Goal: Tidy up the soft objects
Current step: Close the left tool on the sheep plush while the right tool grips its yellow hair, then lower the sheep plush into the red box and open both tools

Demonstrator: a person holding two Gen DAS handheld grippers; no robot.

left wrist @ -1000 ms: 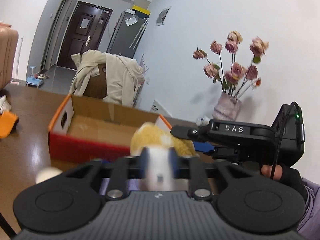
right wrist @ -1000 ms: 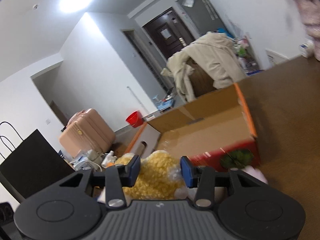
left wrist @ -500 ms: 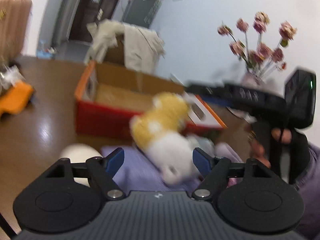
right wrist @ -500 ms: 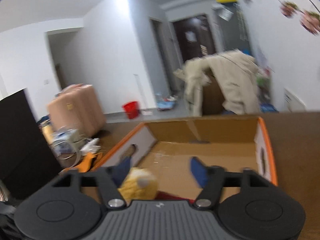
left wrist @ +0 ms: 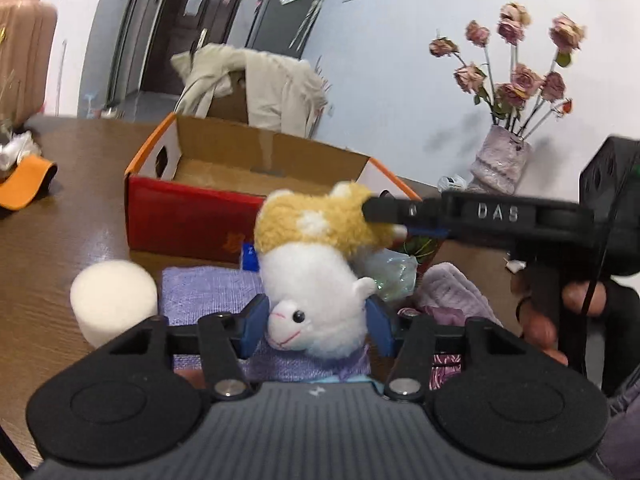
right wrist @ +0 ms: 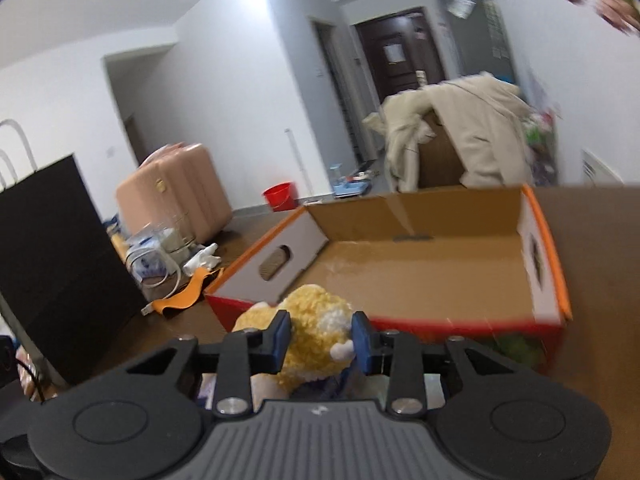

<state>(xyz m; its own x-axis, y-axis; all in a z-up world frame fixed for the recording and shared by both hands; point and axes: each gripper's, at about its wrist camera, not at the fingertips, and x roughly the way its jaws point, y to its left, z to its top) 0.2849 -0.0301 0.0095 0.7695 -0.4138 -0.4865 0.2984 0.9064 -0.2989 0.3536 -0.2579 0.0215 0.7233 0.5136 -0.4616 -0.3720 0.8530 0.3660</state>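
Observation:
A plush alpaca (left wrist: 316,264) with a yellow woolly body and a white head hangs head down in front of an open red and orange cardboard box (left wrist: 192,216). My right gripper (right wrist: 320,338) is shut on its yellow body (right wrist: 316,340); in the left wrist view its black finger reaches in from the right. My left gripper (left wrist: 314,326) has its blue pads on either side of the white head, touching or nearly touching it. The box (right wrist: 420,276) holds nothing.
A white foam cylinder (left wrist: 114,300), a purple cloth (left wrist: 212,292), a lilac towel (left wrist: 452,292) and a clear bag lie on the brown table before the box. A vase of dried roses (left wrist: 500,160) stands right. An orange cap (left wrist: 24,184) lies left.
My left gripper let go of the alpaca, opened wide, then narrowed around its white head. My right gripper closed on the yellow body and now holds it up before the box.

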